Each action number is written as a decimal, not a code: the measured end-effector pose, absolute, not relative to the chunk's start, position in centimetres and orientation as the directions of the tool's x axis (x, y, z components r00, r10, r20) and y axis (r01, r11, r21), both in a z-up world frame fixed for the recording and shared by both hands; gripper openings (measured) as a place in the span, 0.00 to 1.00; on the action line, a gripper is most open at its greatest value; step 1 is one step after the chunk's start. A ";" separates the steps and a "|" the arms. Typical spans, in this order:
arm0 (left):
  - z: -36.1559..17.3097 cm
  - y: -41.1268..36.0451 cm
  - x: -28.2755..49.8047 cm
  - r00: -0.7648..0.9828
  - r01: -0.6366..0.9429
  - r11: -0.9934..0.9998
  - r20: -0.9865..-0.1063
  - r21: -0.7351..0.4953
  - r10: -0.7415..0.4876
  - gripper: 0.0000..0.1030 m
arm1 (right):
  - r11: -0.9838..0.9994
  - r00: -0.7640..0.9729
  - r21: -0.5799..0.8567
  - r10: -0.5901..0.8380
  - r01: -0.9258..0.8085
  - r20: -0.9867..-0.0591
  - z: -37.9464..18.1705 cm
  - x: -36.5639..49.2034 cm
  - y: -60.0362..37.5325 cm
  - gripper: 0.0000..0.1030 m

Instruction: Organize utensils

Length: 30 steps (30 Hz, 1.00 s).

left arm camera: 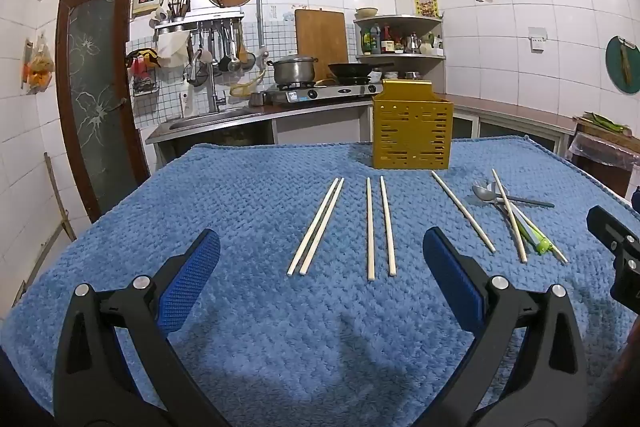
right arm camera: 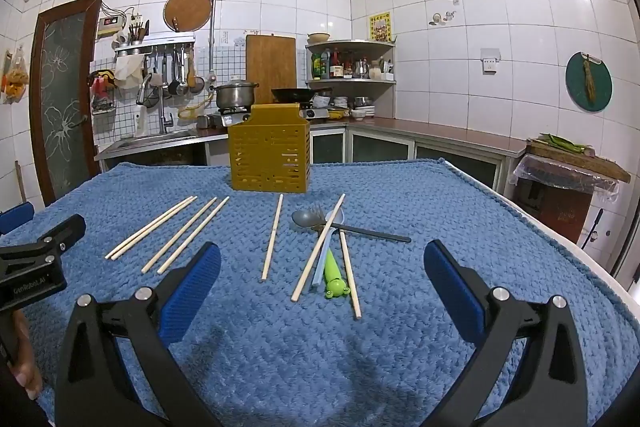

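Entry: utensils for sorting, laid on a counter point(right arm camera: 400, 367) covered with a blue knitted cloth.

Tools. Left tool point(left arm camera: 320, 255) and right tool point(right arm camera: 322, 263) both stood wide open above the near part of the cloth, blue pads apart, nothing held by either.

Step in hand, as judged: first pick not yet made; all pieces lay loose and the holder appeared unloaded, though its inside was hidden.

Handling advice. Chopsticks are thin and lie sunk in soft pile, so a tool should come down across the stick, not along it, near the middle, and close fully before lifting. The tangled heap is better left until the single sticks are cleared, or taken from the top stick downward, lest one lift drag its neighbours.

Items.
- Yellow perforated holder point(right arm camera: 270, 155), upright, at the far middle of the cloth.
- Pair of pale chopsticks point(left arm camera: 316, 225), touching side by side, leftmost.
- Second pair point(left arm camera: 380, 225), near each other but apart.
- Single chopstick point(left arm camera: 462, 211), alone, between the second pair and the heap.
- Heap to the right: grey spoon point(right arm camera: 304, 218) with long dark handle, bowl toward the holder; a pale blue spoon and a fork head partly hidden beneath; green frog-ended utensil point(right arm camera: 334, 273); two more chopsticks point(right arm camera: 318, 247) lying across them.
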<state>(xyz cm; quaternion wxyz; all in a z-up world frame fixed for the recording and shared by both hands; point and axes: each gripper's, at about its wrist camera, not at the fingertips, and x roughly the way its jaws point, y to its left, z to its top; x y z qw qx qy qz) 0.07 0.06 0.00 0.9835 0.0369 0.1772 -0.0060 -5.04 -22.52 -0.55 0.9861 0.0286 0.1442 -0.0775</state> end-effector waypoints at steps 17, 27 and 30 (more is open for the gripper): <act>1.3 -0.1 -0.3 0.938 0.027 0.997 -0.345 0.074 0.000 0.95 | 0.986 0.946 0.035 -0.144 0.161 -0.292 -0.6 -5.2 -22.4 0.96; 0.5 0.0 -0.2 0.938 0.024 0.997 -0.346 0.075 0.003 0.95 | 0.986 0.945 0.036 -0.144 0.161 -0.293 -0.6 -5.1 -22.3 0.96; 0.5 0.0 -0.2 0.938 0.025 0.997 -0.346 0.075 0.003 0.95 | 0.986 0.945 0.036 -0.144 0.161 -0.293 -0.6 -5.1 -22.3 0.96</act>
